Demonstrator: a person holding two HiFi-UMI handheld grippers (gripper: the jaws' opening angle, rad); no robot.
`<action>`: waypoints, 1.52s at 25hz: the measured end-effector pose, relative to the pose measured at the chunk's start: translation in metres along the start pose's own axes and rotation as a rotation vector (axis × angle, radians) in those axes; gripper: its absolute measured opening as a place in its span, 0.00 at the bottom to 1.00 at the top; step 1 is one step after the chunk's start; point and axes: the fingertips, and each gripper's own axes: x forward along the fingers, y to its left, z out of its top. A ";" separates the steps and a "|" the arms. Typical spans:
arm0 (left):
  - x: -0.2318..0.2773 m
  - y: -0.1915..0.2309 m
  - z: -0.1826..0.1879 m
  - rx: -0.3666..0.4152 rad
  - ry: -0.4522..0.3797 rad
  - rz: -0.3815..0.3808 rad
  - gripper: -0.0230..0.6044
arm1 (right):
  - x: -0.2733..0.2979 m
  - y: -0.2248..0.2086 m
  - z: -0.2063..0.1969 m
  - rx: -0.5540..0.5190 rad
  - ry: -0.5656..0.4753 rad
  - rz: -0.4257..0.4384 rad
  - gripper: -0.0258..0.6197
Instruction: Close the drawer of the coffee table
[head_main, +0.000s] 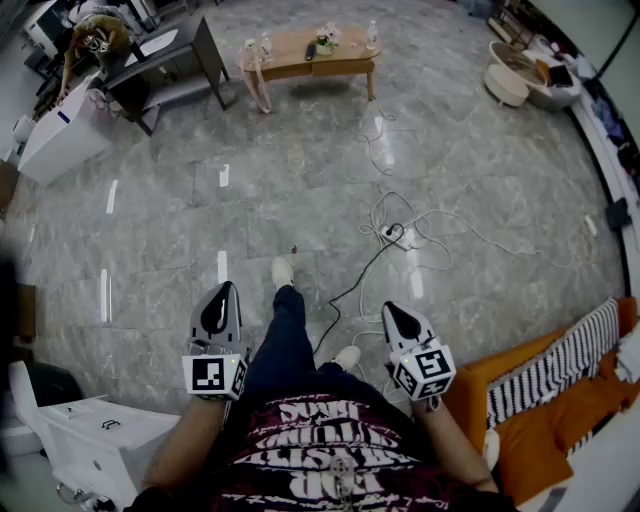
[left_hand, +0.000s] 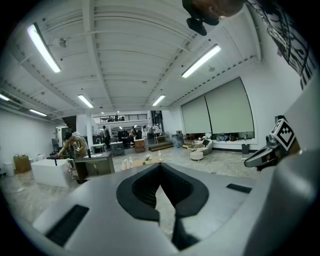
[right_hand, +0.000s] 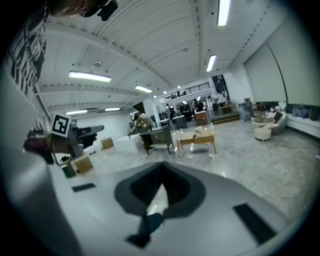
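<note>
Grey stone-tiled floor (head_main: 300, 190) of an open hall, crossed midway by a white cable (head_main: 400, 232). Coffee table (head_main: 312, 56) stands well apart from the person, near the floor's far edge and just right of a dark desk (head_main: 170, 55). Its long axis runs left to right across the head view, one long side turned toward the person, with small items along its top. Whether the drawer stands open is too small to tell. Left gripper (head_main: 222, 292) and right gripper (head_main: 392, 312), both with jaws pressed together on nothing, are carried low on either side of the legs (head_main: 285, 340) and point toward the table. This is judged a walking approach, with the closing push not yet begun.
</note>
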 end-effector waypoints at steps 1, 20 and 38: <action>0.003 0.006 -0.005 -0.004 0.012 0.006 0.07 | 0.003 0.003 0.002 -0.006 0.002 0.000 0.09; 0.107 0.128 -0.065 -0.193 0.093 -0.036 0.07 | 0.149 0.053 0.065 -0.014 0.062 -0.022 0.09; 0.177 0.169 -0.062 -0.247 0.058 -0.076 0.07 | 0.201 0.037 0.112 0.003 0.013 -0.093 0.09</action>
